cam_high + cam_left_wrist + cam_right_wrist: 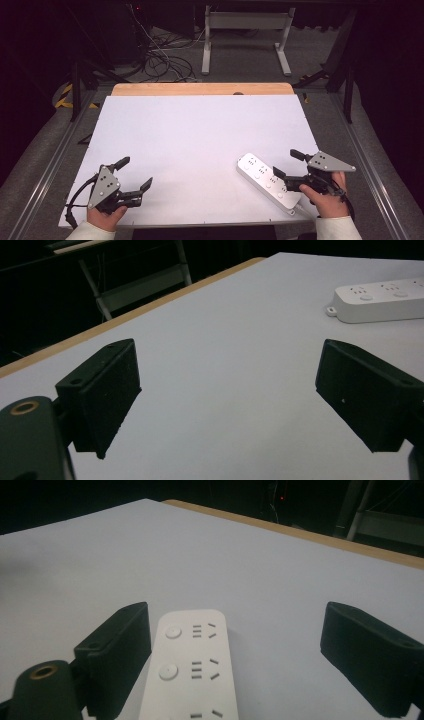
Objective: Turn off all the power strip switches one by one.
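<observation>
The person is wearing pale cream sleeves (92, 231) that are showing at both wrists. Each hand is carrying a black gripper with 2 blocky jaws, and the left gripper (136, 176) is wearing a grey 3-cornered plate (103, 184) dotted with small dark markings. The right gripper (288, 165) is carrying the same kind of plate (330, 162), also speckled with dark dots. A thin black cable (75, 197) is looping out from the left gripper. In the left gripper view, the jaws are showing flat matte-black pads (112, 392) with small screw holes along their top edges, and a brass-ringed hole (25, 407) is sitting in the black body.
</observation>
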